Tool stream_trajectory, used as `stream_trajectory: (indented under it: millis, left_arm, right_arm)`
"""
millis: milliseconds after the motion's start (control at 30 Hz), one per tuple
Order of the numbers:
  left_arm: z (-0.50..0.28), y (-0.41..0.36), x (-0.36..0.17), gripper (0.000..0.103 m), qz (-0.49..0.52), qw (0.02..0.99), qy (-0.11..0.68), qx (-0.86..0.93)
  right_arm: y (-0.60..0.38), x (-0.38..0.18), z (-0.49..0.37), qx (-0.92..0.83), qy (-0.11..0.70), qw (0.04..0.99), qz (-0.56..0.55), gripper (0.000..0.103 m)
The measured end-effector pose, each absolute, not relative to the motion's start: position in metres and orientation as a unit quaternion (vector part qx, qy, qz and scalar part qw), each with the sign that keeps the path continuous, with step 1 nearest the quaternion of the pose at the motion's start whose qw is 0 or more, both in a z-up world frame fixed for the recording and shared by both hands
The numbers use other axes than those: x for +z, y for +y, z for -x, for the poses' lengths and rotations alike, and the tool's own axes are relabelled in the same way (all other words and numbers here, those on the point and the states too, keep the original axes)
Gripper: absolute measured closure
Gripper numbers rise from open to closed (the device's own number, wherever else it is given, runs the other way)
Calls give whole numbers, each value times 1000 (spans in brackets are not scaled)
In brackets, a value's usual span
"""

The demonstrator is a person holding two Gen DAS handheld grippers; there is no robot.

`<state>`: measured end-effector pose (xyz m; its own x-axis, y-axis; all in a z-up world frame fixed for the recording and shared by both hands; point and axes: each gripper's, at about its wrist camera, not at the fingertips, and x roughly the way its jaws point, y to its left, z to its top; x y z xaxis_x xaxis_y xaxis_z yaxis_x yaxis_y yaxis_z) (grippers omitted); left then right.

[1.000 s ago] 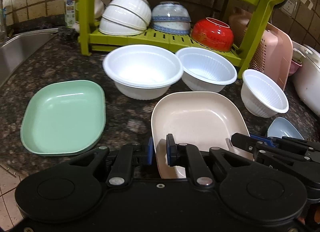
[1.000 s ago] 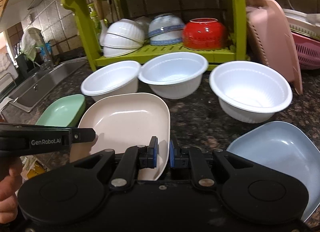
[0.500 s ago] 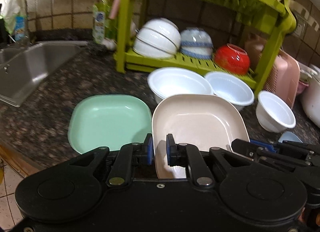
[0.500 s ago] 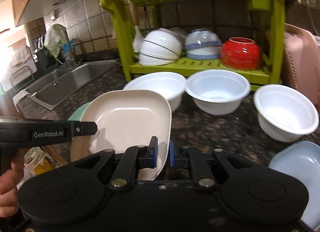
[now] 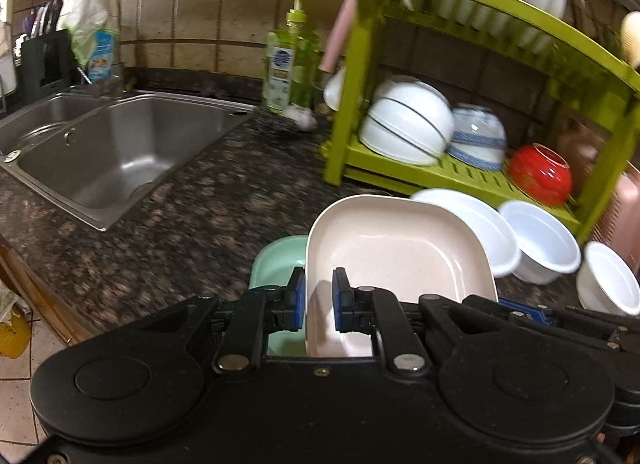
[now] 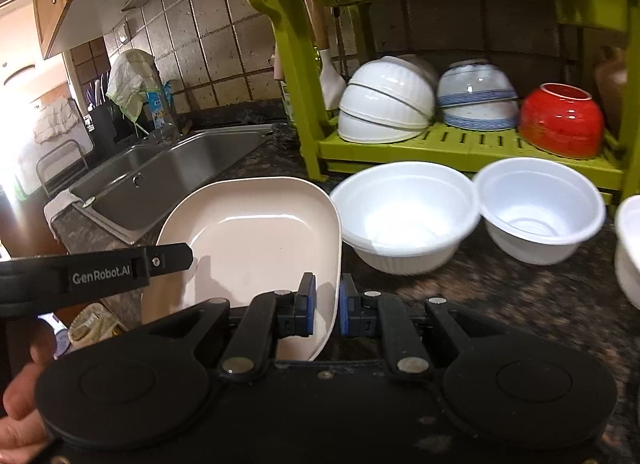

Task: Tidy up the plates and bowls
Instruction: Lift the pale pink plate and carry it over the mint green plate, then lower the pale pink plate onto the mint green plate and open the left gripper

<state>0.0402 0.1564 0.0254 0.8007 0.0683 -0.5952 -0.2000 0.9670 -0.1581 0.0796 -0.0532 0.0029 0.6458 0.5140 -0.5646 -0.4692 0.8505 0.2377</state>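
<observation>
Above the table [image 5: 168, 232], both grippers carry one plate.
Left gripper [image 5: 319, 296] and right gripper [image 6: 327, 308] each pinch the beige plate's [image 6: 256, 240] near rim, over the green plate [image 5: 276, 260], beside white bowls [image 6: 404, 212].

A steel sink [image 5: 120, 152] is set in the dark granite counter [image 5: 192, 232]; a green soap btl [image 5: 290, 60] is seen nr the tiled wall [image 5: 208, 24].

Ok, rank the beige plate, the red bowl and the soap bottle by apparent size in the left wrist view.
1. beige plate, largest, though nearest the camera.
2. soap bottle and red bowl: too close to rank; the bottle is taller, the bowl wider.
</observation>
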Motion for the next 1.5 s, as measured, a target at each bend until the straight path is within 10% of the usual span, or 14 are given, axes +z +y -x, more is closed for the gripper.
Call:
stream_trajectory:
  millis: [1500]
  left_arm:
    - [-89,185,-13,83,106,913,381,100]
  right_arm:
    - [0,-34,-111,244,381,892,-2,85]
